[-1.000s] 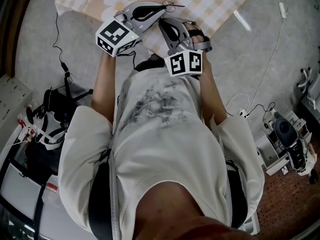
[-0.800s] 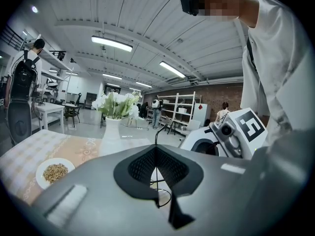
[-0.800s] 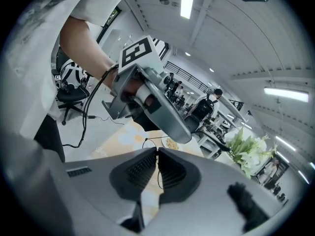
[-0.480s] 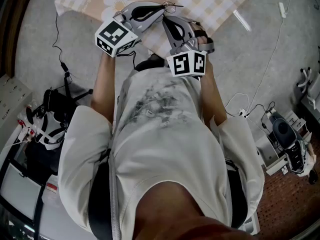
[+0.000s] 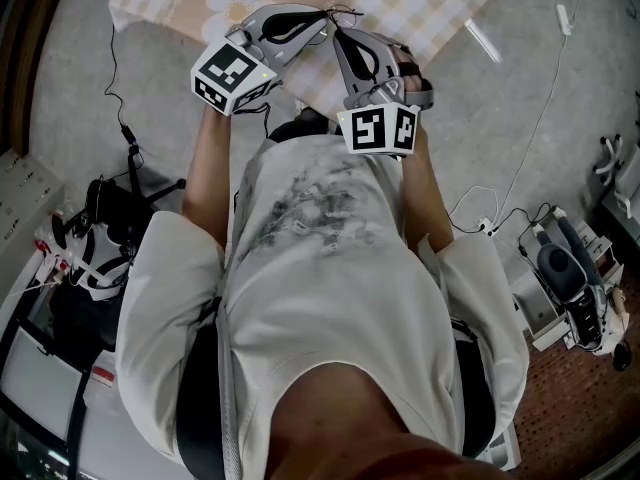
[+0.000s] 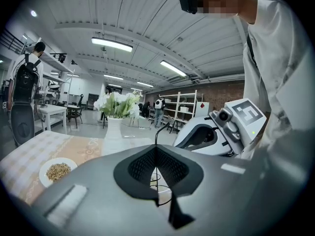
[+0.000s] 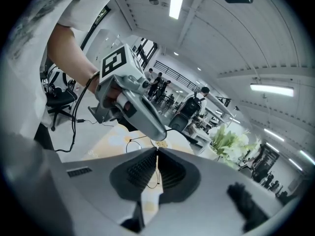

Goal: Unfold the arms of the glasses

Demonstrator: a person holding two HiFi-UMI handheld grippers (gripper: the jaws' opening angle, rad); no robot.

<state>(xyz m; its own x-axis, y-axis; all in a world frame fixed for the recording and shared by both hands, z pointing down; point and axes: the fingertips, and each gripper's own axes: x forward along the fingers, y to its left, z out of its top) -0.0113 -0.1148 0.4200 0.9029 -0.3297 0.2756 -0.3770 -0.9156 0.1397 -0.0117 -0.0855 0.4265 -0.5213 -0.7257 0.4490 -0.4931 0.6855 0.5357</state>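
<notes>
On your left, the left tongs [image 5: 322, 16] are pressed tight together, and the left gripper view shows them [image 6: 156, 149] pinching the thin wire frame of the glasses [image 6: 157, 132] – one strand sticks up past the tips and a round rim shows in the gap below the pads. Past those tips in that view lie a plate of grain [image 6: 58, 170] and a vase of white flowers [image 6: 116, 113] on the worktop [image 5: 450, 8], which wears a checked, flowered cloth [image 5: 225, 0]. From the head view the glasses [image 5: 341, 12] hang in the air above that cloth, between the two tips and touching both. To the right, your right tongs [image 5: 339, 34] meet the frame from the other side; their jaws have just been closing, and the right gripper view shows them [image 7: 157, 151] all but together on a thin strand of the frame – one lens loop [image 7: 131, 144] hangs free to the left of them.
</notes>
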